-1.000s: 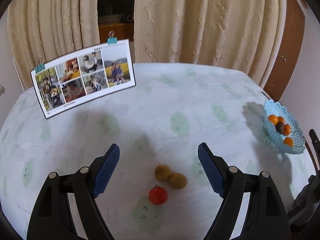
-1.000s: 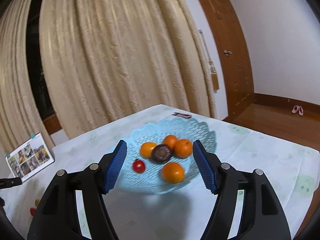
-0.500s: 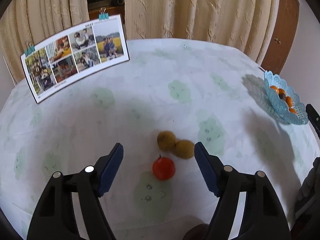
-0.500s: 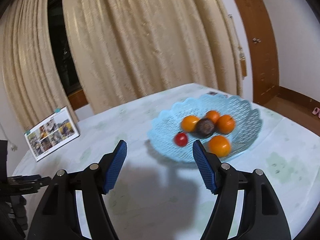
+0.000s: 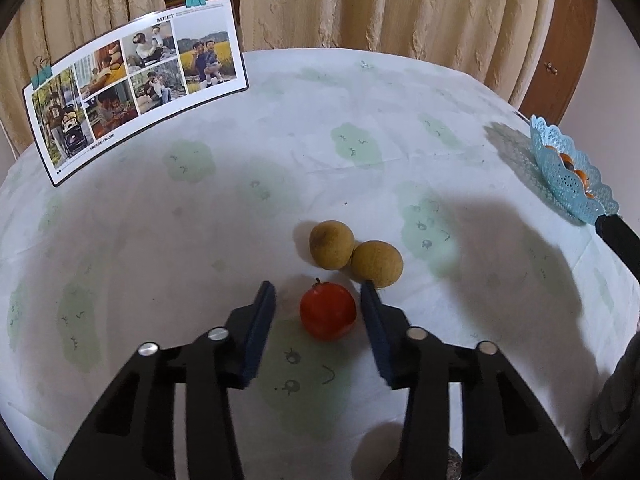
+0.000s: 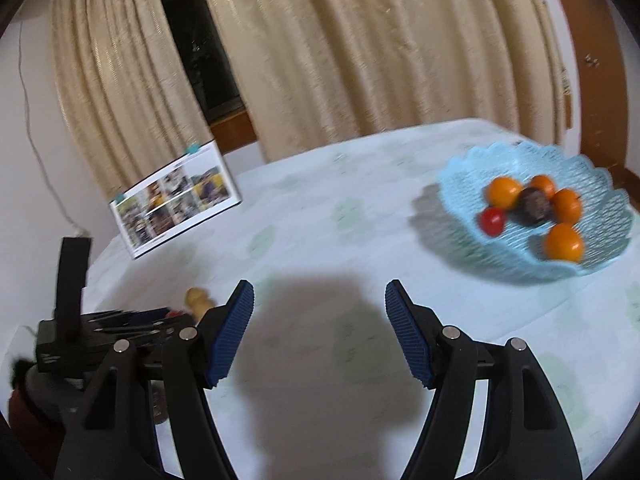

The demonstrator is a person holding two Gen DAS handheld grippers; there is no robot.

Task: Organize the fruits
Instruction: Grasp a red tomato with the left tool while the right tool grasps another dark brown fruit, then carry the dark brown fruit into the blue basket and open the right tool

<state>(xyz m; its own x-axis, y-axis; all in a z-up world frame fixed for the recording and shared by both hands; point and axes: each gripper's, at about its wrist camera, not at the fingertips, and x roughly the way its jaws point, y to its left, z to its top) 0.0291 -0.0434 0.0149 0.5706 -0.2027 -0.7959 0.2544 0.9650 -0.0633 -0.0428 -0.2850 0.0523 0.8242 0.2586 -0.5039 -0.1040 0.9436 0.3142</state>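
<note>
The left gripper (image 5: 318, 302) is lowered around the red tomato (image 5: 327, 311), its jaws partly spread: the right pad sits just beside the fruit, possibly touching, while a gap shows on the left, so nothing is pinched. Two tan round fruits (image 5: 355, 254) lie touching each other just beyond the tomato, the nearer one partly behind the right fingertip. The right gripper (image 6: 320, 312) hangs over bare tablecloth (image 6: 320, 220) with jaws spread wide, holding nothing. The blue lattice basket (image 6: 600, 248) stands well apart from the tomato, holding four oranges, a dark fruit and a small red one. The right wrist view is blurred; there the tomato is mostly hidden behind the left gripper. A photo calendar (image 5: 132, 76) stands at the table's far side.
</note>
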